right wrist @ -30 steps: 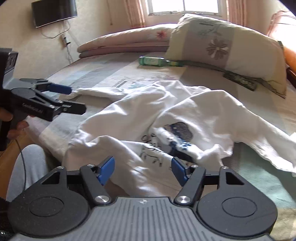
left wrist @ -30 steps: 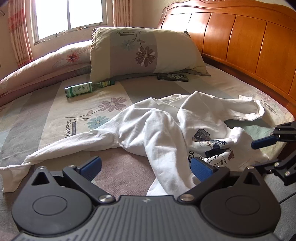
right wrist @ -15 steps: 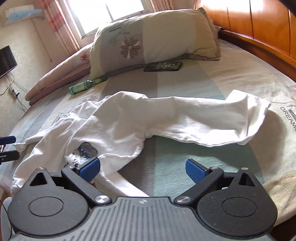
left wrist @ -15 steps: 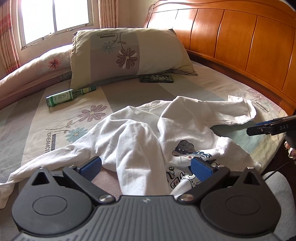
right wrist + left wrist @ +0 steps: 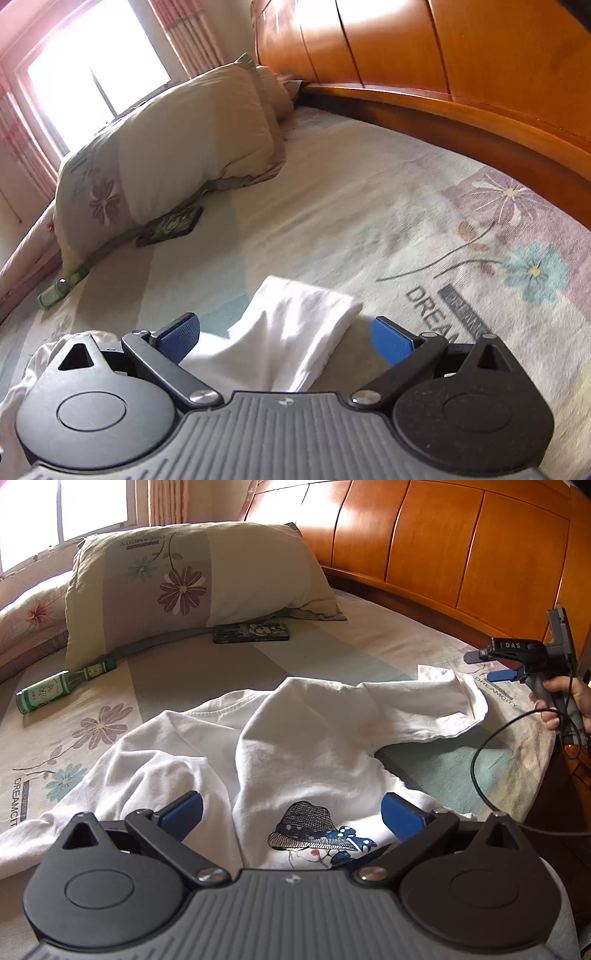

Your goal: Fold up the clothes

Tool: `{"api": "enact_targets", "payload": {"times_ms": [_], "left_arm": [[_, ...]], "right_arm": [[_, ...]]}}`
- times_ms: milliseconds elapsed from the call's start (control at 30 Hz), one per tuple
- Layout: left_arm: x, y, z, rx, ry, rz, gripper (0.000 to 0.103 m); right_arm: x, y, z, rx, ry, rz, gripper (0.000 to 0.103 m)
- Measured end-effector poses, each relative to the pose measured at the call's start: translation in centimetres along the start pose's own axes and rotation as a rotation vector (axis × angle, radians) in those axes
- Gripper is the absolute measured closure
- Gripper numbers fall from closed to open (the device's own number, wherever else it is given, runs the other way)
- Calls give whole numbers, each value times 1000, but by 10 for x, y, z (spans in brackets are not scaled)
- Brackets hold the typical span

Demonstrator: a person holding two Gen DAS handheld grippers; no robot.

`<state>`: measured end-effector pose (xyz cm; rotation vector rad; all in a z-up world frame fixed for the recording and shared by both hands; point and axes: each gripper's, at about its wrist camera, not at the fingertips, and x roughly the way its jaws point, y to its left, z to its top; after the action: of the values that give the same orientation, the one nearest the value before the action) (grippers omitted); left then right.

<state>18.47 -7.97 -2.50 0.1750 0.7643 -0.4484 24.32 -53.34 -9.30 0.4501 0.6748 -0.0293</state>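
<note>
The left hand-held gripper [image 5: 291, 810] hung released, jaws wide, over the near body of the white shirt [image 5: 295, 746], which lay crumpled on the bed [image 5: 207, 672], its hat print between the pads. The right hand-held gripper [image 5: 284, 336] was likewise released, holding nothing, its jaws spread either side of the shirt's sleeve end [image 5: 295, 325] near the bed's right edge. Beyond the sleeve the sheet lay bare up to the wooden headboard [image 5: 461, 74]. Only the left view showed the shirt's collar, the person's hand [image 5: 565, 701] gripping the right tool, and the whole green bottle [image 5: 55, 688]. Far off, a phone [image 5: 251, 632] lay beside the pillow [image 5: 192, 576].
</note>
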Motion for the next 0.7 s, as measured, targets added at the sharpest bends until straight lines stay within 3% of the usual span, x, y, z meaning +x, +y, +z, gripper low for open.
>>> {"api": "enact_targets", "payload": {"times_ms": [100, 267, 333, 400, 700], "left_arm": [[12, -2, 0, 1, 26, -1, 1], [22, -2, -4, -5, 60, 6, 1], [23, -3, -5, 1, 65, 17, 1], [20, -3, -5, 4, 62, 24, 1], [-2, 1, -6, 7, 27, 48, 1]], "right_arm": [[30, -11, 18, -55, 44, -34, 23], [54, 17, 6, -280, 148, -28, 29], [47, 37, -6, -414, 155, -84, 46], [34, 47, -9, -445, 136, -110, 82], [-39, 20, 18, -364, -42, -342, 85]]}}
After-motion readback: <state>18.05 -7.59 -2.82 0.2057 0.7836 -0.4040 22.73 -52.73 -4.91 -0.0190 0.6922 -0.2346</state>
